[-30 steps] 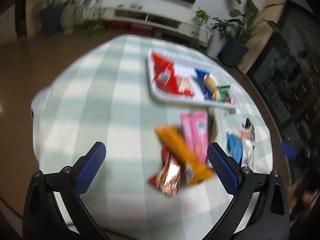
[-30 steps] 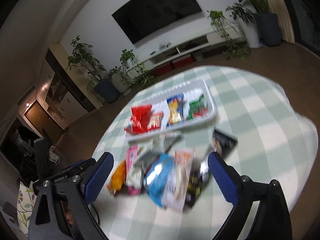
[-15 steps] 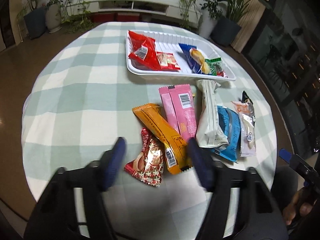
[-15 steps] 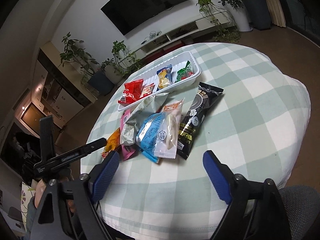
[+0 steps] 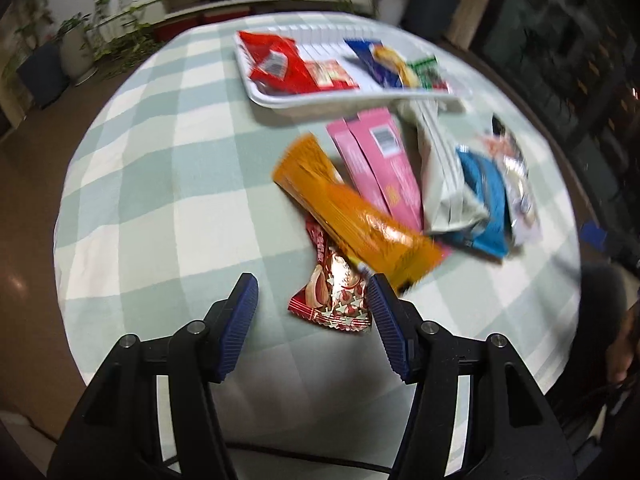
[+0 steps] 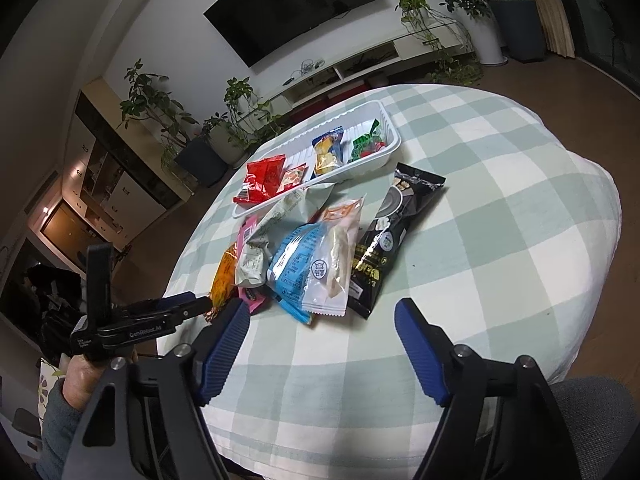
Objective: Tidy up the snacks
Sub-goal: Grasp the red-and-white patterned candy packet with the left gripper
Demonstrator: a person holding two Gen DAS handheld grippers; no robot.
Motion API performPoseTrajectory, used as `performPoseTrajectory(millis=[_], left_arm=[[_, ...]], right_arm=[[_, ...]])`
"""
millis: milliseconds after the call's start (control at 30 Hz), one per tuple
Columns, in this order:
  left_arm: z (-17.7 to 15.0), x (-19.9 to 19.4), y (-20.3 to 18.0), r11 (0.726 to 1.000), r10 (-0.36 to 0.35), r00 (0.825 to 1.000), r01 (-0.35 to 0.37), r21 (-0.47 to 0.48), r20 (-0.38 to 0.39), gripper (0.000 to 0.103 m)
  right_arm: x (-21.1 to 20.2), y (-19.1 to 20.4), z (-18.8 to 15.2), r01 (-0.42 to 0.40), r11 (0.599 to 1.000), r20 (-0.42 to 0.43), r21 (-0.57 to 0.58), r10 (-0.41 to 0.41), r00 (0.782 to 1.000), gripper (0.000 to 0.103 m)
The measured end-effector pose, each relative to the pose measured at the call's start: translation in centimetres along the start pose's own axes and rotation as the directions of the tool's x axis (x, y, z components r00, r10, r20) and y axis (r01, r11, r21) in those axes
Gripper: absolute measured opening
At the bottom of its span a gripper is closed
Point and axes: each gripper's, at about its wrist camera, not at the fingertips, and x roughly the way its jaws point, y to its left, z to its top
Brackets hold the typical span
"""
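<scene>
Snacks lie in a loose fan on my desk [image 6: 500, 208], which wears a green-and-white checked cloth. Seen from my left wrist, the white tray [image 5: 340, 102] sits at twelve o'clock with a red packet [image 5: 276, 66], a blue packet [image 5: 380, 66] and a green packet [image 5: 426, 74] already in it.

My left tongs [image 5: 312, 300] point steeply down at the near end of the fan, jaws partly apart. The small red foil packet [image 5: 336, 292] lies between the blue pads [image 5: 240, 320], close against the pad at three o'clock, but I cannot see either pad pressing it. At one o'clock from it the orange bar [image 5: 352, 216] lies slantwise over its far end. Past that come the pink packet [image 5: 380, 168], the pale grey bag [image 5: 444, 184] and the blue wrapper [image 5: 486, 196], side by side toward three o'clock; this view is smeared.

From my right wrist, my right tongs [image 6: 320, 320] hover over bare cloth with the jaws closing and nothing between them. At twelve o'clock, just beyond the tips, are the clear bread wrapper [image 6: 332, 264] and the black bar [image 6: 388, 240], touching each other. My left hand [image 6: 86, 376] grips the other tool at nine o'clock.
</scene>
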Motion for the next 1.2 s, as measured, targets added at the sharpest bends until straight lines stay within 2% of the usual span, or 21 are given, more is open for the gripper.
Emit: performPoseTrajectory(millis=[67,267,367,600,667,700,933,1200], left_arm=[[0.1,0.5,-0.5,0.999,0.009,1.000,-0.008,0.034,-0.017,0.055],[1.3,1.7,-0.5,0.998,0.036,0.999,-0.034,0.059,-0.026,0.056],[1.6,1.5,-0.8,0.997,0.021,1.000,-0.019,0.076,-0.021,0.057],[1.8,3.1,-1.2,0.992,0.038,0.997,-0.031,0.118,-0.060,0.056],[2.0,3.2,-1.2,0.992,0.036,0.998,-0.029,0.121,-0.057,0.043],[2.2,3.2,-1.1,0.993,0.031,0.998,-0.024,0.118,-0.055,0.032],[1.7,2.7,-0.6,0.995,0.016,1.000,-0.014,0.096,-0.026,0.025],[-1.1,0.0,1.1,0.999,-0.046,0.999,0.046,-0.011,0.025,0.024]], right_arm=[[0.1,0.1,-0.1,0.001,1.000,-0.007,-0.008,-0.001,1.000,0.077],[-0.1,0.3,-0.1,0.013,1.000,-0.002,-0.017,-0.013,1.000,0.077],[0.0,0.3,-0.2,0.011,1.000,-0.011,-0.019,-0.011,1.000,0.077],[0.2,0.3,-0.4,0.013,1.000,-0.025,-0.020,-0.014,1.000,0.077],[0.3,0.5,-0.6,0.013,1.000,-0.030,-0.020,-0.013,0.999,0.077],[0.3,0.5,-0.7,0.014,1.000,-0.029,-0.022,-0.014,0.999,0.077],[0.4,0.5,-0.8,0.018,1.000,-0.034,-0.024,-0.019,0.999,0.076],[0.8,0.7,-0.7,0.032,0.999,-0.040,-0.034,-0.033,0.999,0.070]])
